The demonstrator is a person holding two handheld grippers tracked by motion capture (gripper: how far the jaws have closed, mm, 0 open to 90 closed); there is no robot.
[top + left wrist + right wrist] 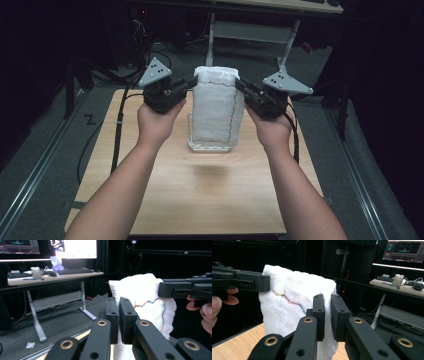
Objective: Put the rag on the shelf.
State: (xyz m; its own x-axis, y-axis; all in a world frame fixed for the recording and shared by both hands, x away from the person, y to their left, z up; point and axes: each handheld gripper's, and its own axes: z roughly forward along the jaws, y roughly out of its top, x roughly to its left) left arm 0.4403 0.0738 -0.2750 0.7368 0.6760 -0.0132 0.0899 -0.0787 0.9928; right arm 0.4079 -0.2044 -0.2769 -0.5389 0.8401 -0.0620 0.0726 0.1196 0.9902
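- One wooden table (210, 195) is lying under everything, its light top mostly bare toward the person's side.
- One white cloth (216, 107) is hanging in the air above the far middle of the table, stretched upright between the two grippers; a thin coloured zigzag stitch is running down its right part, and its shadow is falling on the wood just below.
- One clear container (191, 145) is showing at the cloth's bottom edge, its rim peeking out at the left and underneath; whether the cloth is touching it I cannot tell.
- Two forearms are reaching in from the bottom of the high view, one hand on each gripper.
- The left gripper (192, 80) is pinching the cloth's upper left corner: in the left gripper view (118, 315) its two jaws are sitting closed on the white fabric's edge.
- The right gripper (239, 83) is pinching the upper right corner: in the right gripper view (327, 315) its two jaws are pressing together on the cloth's edge, with only a thin gap between them.
- Two grey three-cornered plates are sitting on top, one on each gripper.
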